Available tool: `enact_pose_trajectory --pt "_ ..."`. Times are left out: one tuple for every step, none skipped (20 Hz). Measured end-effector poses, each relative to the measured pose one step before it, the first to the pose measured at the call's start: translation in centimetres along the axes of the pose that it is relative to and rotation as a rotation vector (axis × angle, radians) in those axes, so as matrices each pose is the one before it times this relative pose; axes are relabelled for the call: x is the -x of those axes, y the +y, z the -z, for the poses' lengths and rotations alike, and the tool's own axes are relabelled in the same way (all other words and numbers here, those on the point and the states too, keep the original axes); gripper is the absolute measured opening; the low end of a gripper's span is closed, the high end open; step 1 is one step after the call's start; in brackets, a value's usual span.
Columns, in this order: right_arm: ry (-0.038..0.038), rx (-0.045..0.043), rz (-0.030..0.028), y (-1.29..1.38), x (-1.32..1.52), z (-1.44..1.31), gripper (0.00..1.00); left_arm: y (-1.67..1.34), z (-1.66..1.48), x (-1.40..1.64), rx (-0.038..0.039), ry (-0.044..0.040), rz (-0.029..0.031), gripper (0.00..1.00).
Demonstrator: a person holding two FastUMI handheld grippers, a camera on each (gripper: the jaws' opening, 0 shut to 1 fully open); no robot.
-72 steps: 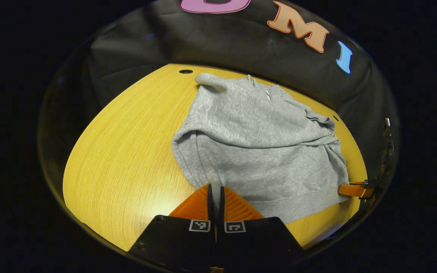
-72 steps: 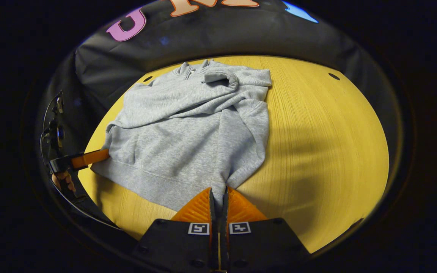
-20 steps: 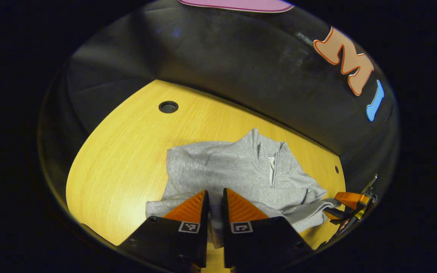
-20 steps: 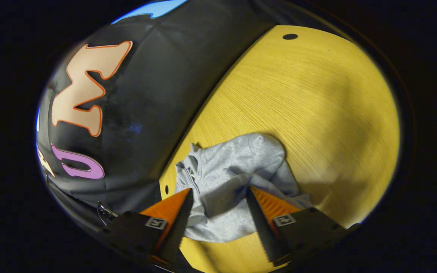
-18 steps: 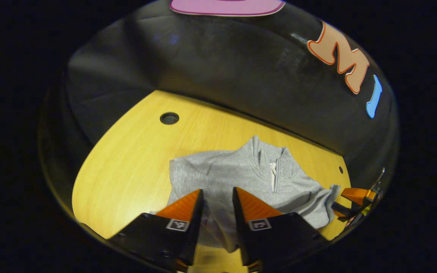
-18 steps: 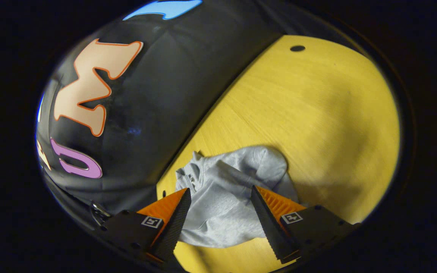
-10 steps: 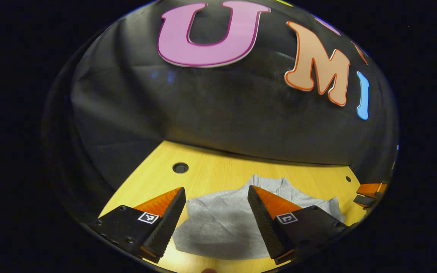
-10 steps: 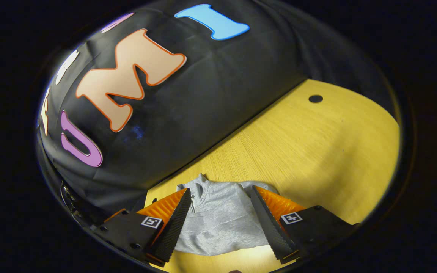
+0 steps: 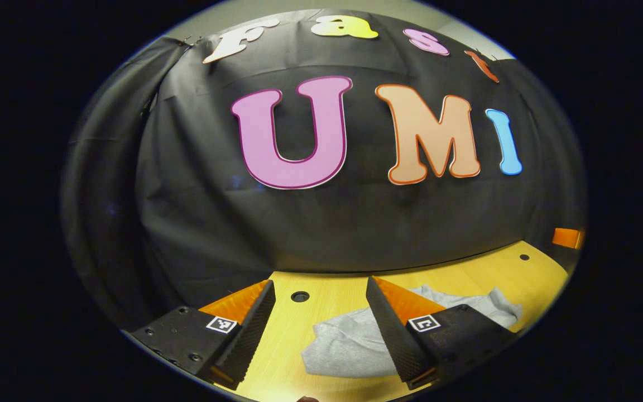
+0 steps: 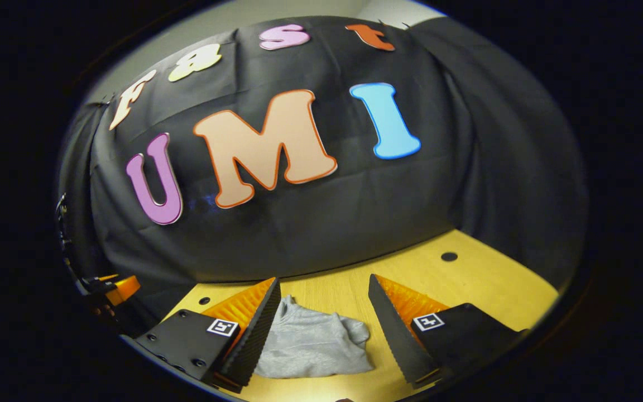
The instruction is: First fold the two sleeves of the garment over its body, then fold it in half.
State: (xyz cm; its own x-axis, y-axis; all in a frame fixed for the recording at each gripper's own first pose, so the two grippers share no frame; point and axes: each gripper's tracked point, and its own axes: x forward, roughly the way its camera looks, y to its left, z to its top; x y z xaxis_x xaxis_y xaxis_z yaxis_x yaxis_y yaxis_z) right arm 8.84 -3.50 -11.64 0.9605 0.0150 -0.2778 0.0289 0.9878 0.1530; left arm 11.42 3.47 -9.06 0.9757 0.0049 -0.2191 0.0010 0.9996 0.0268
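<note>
- Along the bottom of the left gripper view, my left gripper [image 9: 319,301] has its two fingers spread wide with nothing between them; it is raised off the wooden table [image 9: 285,335] and touches nothing.
- Between those fingers, a round hole [image 9: 300,296] sits in the tabletop near the back edge, where the black cloth wall [image 9: 187,223] comes down.
- Right of the hole lies the grey sweatshirt [image 9: 349,343], a folded bundle flat on the table; my left gripper's right-hand finger covers its middle, and more of it shows again beyond that finger, toward the table's far right.
- Past the sweatshirt, a second small hole [image 9: 524,257] marks the tabletop, and a finger of my right gripper [image 9: 567,238] pokes in above the table at the edge.
- Far left in the right gripper view, a bit of my left gripper [image 10: 120,287] appears against the cloth wall [image 10: 310,234], well apart from the garment.
- At the bottom of that view my right gripper [image 10: 324,304] is also spread wide and empty, held above the table [image 10: 478,285].
- Between and just beyond its fingers the sweatshirt [image 10: 313,346] rests folded on the wood, its left edge hidden behind the left-hand finger, with a small rumpled lump at its upper right corner.
- To the right, another hole [image 10: 449,257] shows in the bare tabletop.
</note>
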Motion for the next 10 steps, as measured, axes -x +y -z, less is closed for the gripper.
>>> enact_pose_trajectory --pt "-0.02835 0.03959 -0.00488 0.2 0.833 -0.614 0.98 -0.182 -0.107 0.667 0.00205 -0.00489 0.00278 0.95" --pt "-0.02906 0.03978 0.00057 0.103 0.984 -0.512 0.97 -0.227 -0.076 0.681 -0.00082 -0.00826 0.00352 0.97" --pt "-0.01903 0.03673 -0.001 0.107 0.938 -0.505 0.93 -0.145 0.012 1.172 -0.0069 -0.00811 -0.00164 0.97" --pt "-0.01445 0.03317 0.00153 -0.099 0.518 -0.082 0.98 -0.152 -0.02 0.938 -0.00803 -0.00768 0.0013 0.96" --pt "-0.00438 0.02214 -0.00381 0.02 0.581 -0.098 0.98 -0.34 0.156 0.537 -0.00914 -0.00239 0.00618 0.96" --pt "-0.00092 0.01305 -0.00705 -0.164 1.029 1.083 0.95 -0.105 -0.016 0.403 -0.00827 -0.00254 0.00009 0.96" --pt "0.00407 0.0072 0.00007 -0.169 0.638 0.206 0.95 -0.106 0.081 0.223 -0.00272 0.00423 0.00252 0.96" --pt "0.00011 0.00143 -0.00316 -0.141 0.416 0.098 0.95 -0.098 0.123 0.283 0.00146 0.00426 0.00132 0.96" --pt "-0.00432 0.00083 0.0032 -0.117 0.28 -0.059 0.95 0.062 -0.104 0.302 0.00255 -0.00469 -0.00189 0.96" --pt "-0.00543 -0.00044 0.0058 -0.173 0.286 -0.139 0.95 0.137 -0.127 0.1 0.00022 -0.00363 -0.00676 1.0"
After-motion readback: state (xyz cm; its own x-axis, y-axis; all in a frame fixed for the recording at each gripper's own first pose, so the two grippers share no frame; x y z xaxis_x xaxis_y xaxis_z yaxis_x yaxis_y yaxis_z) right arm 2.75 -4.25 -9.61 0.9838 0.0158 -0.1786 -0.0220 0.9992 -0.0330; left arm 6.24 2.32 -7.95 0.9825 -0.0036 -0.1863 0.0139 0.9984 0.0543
